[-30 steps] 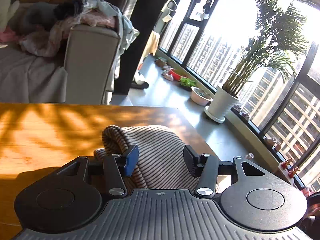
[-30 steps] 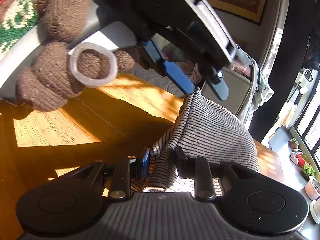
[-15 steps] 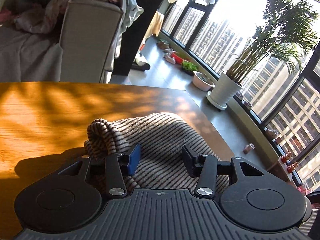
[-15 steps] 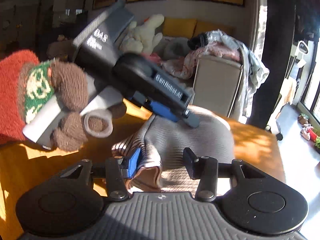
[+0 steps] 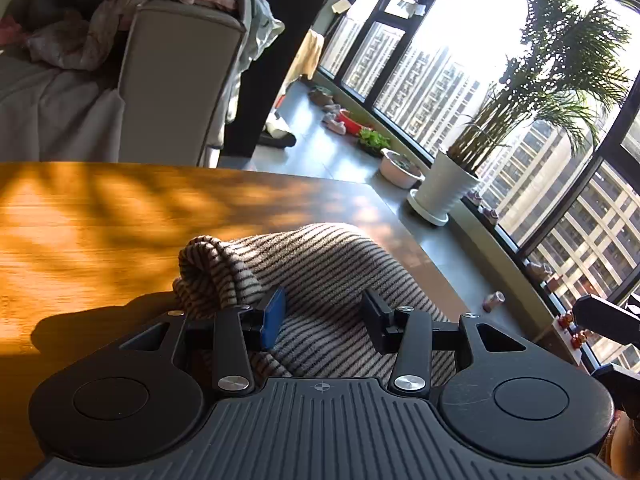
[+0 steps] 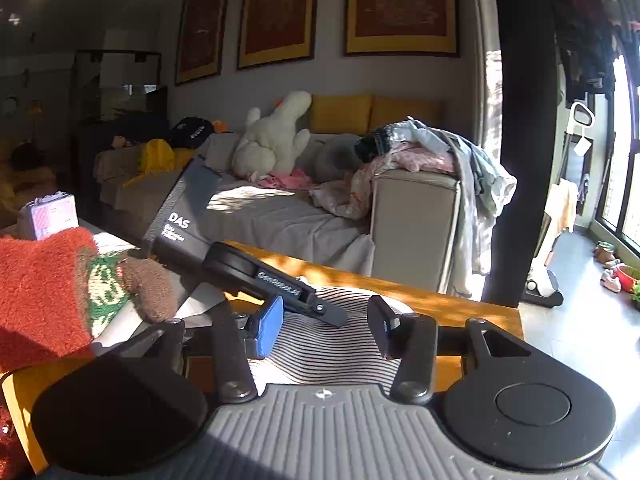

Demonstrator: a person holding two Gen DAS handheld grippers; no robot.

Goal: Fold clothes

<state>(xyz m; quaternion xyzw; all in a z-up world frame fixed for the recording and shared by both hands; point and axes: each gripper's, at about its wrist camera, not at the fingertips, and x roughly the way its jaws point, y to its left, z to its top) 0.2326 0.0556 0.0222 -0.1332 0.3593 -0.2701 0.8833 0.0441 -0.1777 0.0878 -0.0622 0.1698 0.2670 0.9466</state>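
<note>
Left wrist: striped garment (image 5: 320,280) lies beneath parted fingers (image 5: 274,318).

A home living room: sofa (image 6: 280,216), plush toy (image 6: 276,136), framed pictures (image 6: 400,4).

Your wooden table (image 5: 100,232) carries the striped garment (image 5: 320,280), bunched near its window-side edge, half in sunlight.

left wrist: low, close over table (image 5: 100,216), facing windows | right wrist: facing sofa (image 6: 280,216) | shared: striped garment (image 5: 320,272)
</note>
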